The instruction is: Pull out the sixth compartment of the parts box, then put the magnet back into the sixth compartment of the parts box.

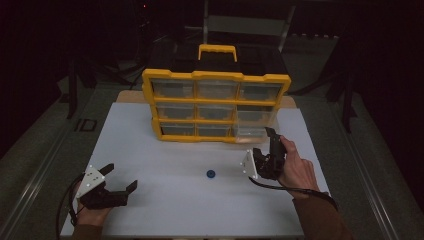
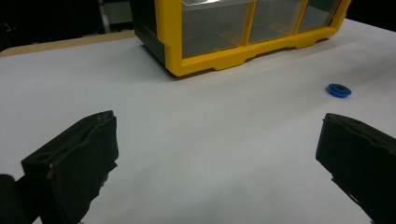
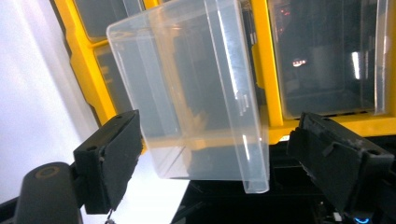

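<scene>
Two tools are in play. The right tool (image 1: 270, 150) stands at the pulled-out clear drawer (image 3: 196, 88) in the bottom right corner of the yellow organizer (image 1: 216, 76); its jaws are spread wide with the drawer's front between them, and the pads do not press on it. The blue ring (image 1: 211, 174) lies on the white worktop (image 1: 165, 150), left of the right tool and nearer to it than to the left tool (image 1: 121, 184), which rests fully open and empty.

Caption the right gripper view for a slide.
Open right gripper facing a clear drawer pulled out of the yellow organizer.
</scene>
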The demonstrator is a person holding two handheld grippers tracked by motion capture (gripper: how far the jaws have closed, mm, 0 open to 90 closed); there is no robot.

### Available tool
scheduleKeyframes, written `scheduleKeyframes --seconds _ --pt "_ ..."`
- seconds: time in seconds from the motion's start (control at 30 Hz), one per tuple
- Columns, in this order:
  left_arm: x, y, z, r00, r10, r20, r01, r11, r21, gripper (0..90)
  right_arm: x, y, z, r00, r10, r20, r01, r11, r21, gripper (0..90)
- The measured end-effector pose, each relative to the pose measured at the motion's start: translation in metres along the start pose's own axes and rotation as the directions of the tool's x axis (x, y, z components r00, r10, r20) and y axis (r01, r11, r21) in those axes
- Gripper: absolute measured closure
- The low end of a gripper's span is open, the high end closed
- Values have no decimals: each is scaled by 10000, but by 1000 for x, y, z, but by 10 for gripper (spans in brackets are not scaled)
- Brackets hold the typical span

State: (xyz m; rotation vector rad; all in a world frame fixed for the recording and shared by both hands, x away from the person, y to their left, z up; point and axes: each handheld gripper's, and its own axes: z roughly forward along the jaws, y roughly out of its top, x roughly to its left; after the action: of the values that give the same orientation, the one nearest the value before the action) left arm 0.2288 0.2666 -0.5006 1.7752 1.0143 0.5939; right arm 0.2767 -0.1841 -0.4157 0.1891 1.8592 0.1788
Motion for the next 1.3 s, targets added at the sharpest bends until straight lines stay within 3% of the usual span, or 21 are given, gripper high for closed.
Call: scheduleKeyframes --seconds 0.47,0.63,0.77,0.93,1.03,1.23,1.3 --pt "0 0 0 10000 -5 8 5 10000 -11 0 9 -3 -6 9935 1056 -425 -1068 9939 -260 144" --pt "0 0 0 10000 -8 5 8 10000 -9 0 15 -4 -10 9840 1608 -774 -1633 9862 -278 145" --pt "0 0 0 10000 -15 3 15 10000 3 0 18 -6 -11 9688 2163 -1212 -2211 9748 -281 146" --pt "0 0 0 10000 -21 2 21 10000 -5 0 19 -5 -13 9418 2810 -1845 -2917 9559 -331 150" --pt "0 0 0 10000 -12 2 12 10000 -6 0 19 -4 -14 9210 3160 -2280 -3314 9430 -318 154" --pt "0 0 -1 10000 -34 -5 34 10000 -10 0 19 -2 -12 8622 3841 -3304 -4142 9099 -231 158" --pt "0 0 -1 10000 -31 -1 31 10000 -6 0 19 -1 -10 8327 4128 -3691 -4503 8927 -174 158"
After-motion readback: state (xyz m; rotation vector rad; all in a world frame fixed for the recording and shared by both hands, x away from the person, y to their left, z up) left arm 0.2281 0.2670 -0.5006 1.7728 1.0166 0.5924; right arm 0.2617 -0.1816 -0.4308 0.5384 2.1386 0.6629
